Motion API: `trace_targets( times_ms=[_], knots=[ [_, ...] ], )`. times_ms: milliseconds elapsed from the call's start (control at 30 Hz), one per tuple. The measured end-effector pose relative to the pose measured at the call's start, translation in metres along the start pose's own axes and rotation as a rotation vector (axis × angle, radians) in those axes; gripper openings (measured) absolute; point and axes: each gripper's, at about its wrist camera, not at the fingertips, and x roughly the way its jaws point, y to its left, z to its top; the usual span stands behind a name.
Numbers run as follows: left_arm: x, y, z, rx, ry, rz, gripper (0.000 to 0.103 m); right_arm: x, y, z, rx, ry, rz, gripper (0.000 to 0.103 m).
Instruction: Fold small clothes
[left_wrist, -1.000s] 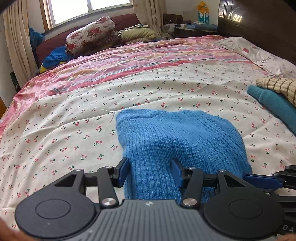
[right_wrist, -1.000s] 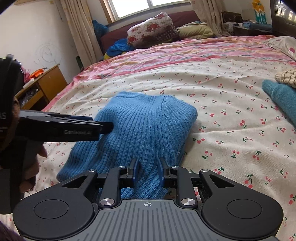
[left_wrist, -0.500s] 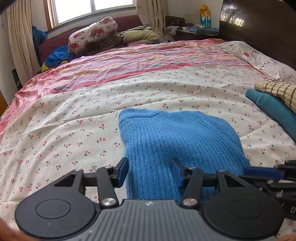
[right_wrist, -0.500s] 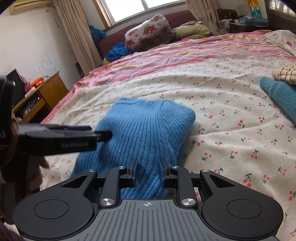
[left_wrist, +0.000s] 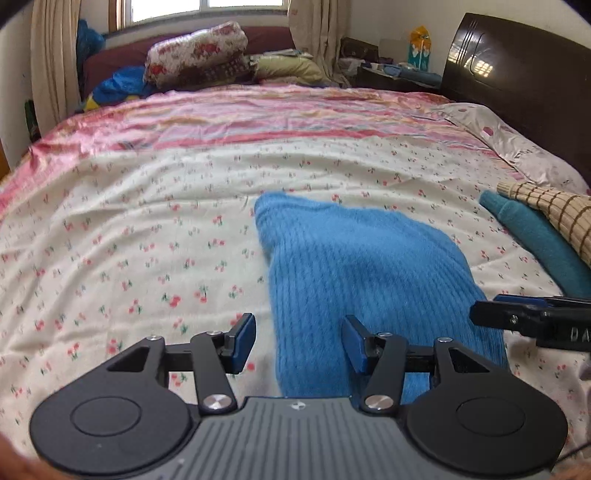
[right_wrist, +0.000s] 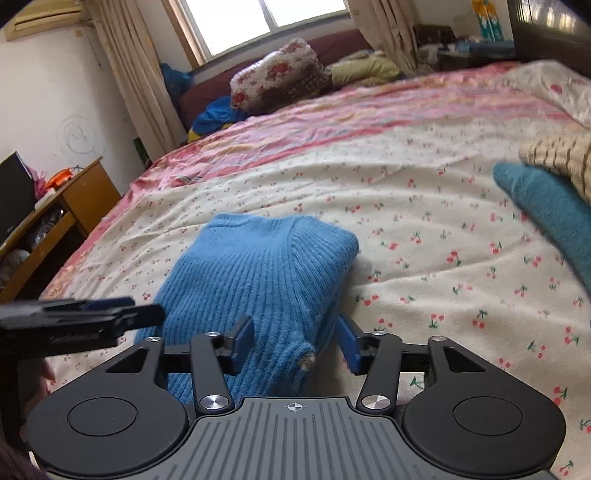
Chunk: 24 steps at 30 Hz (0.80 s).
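A folded bright blue knit sweater (left_wrist: 365, 269) lies on the cherry-print bedsheet (left_wrist: 147, 240); it also shows in the right wrist view (right_wrist: 258, 280). My left gripper (left_wrist: 299, 343) is open, its jaws astride the sweater's near left edge. My right gripper (right_wrist: 293, 345) is open, its jaws on either side of the sweater's near right corner, where a small button shows. Each gripper's fingers appear from the side in the other's view.
A teal garment (left_wrist: 539, 243) under a beige checked one (left_wrist: 554, 210) lies at the right of the bed. Pillows and a rolled quilt (left_wrist: 195, 51) sit at the far end. A dark headboard (left_wrist: 517, 85) is far right, a wooden desk (right_wrist: 55, 221) left.
My right gripper has opened from nearly shut and let the sweater corner go. Both grippers have drawn back and risen slightly. The left stays open.
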Motion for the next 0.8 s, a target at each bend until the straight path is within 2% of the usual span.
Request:
trace_targets(
  times_ms=[133, 200, 333, 467, 633, 767, 800],
  knots=[
    [0.005, 0.012, -0.006, -0.056, 0.011, -0.055, 0.06, 0.013, -0.01, -0.005, 0.072, 0.059, 0.05, 0.057],
    [0.011, 0.018, -0.008, -0.087, 0.032, -0.11, 0.06, 0.018, -0.015, -0.009, 0.108, 0.082, 0.08, 0.059],
    [0.018, 0.021, -0.013, -0.106, 0.05, -0.173, 0.064, 0.031, -0.027, -0.014, 0.226, 0.125, 0.196, 0.06],
    [0.027, 0.027, -0.015, -0.137, 0.053, -0.219, 0.068, 0.037, -0.029, -0.018, 0.249, 0.116, 0.241, 0.066],
    [0.042, 0.03, -0.015, -0.181, 0.057, -0.273, 0.077, 0.044, -0.031, -0.016, 0.292, 0.112, 0.291, 0.067],
    [0.049, 0.025, -0.012, -0.17, 0.055, -0.297, 0.079, 0.051, -0.033, -0.016, 0.308, 0.098, 0.32, 0.067],
    [0.05, 0.024, -0.011, -0.166, 0.055, -0.307, 0.076, 0.052, -0.034, -0.016, 0.321, 0.098, 0.327, 0.067]
  ],
)
